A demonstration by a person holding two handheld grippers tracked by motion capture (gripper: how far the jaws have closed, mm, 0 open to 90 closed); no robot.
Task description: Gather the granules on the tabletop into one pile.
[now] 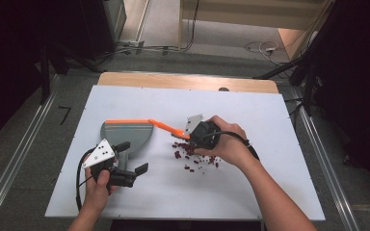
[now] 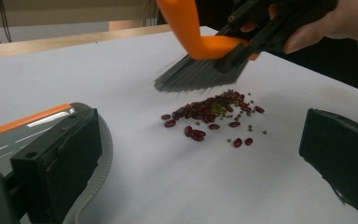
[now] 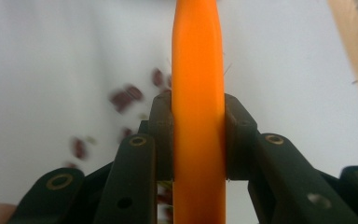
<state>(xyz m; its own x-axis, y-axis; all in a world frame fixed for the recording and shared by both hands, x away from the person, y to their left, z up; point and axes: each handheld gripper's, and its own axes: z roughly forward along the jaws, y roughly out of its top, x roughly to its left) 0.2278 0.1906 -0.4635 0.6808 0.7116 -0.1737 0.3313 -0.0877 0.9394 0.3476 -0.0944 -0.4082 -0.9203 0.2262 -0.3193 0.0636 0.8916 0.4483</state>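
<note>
Right now the right tongs (image 1: 198, 136) pinch a smooth orange brush (image 2: 196, 39) with stiff grey bristles, tilted just above the shiny red beans (image 2: 213, 112). Left of the beans lies a flat grey dustpan (image 1: 125, 133); the left tongs (image 1: 132, 157) gape wide beside it.

bare white table (image 1: 250, 192) is lying open along the near edge and the far side, giving free passage there. the scattered red beans (image 1: 192, 156) are blocking the middle, the grey dustpan (image 1: 125, 132) is standing just left of them, and the orange brush (image 2: 200, 51) is hanging over the beans' far edge.
</note>
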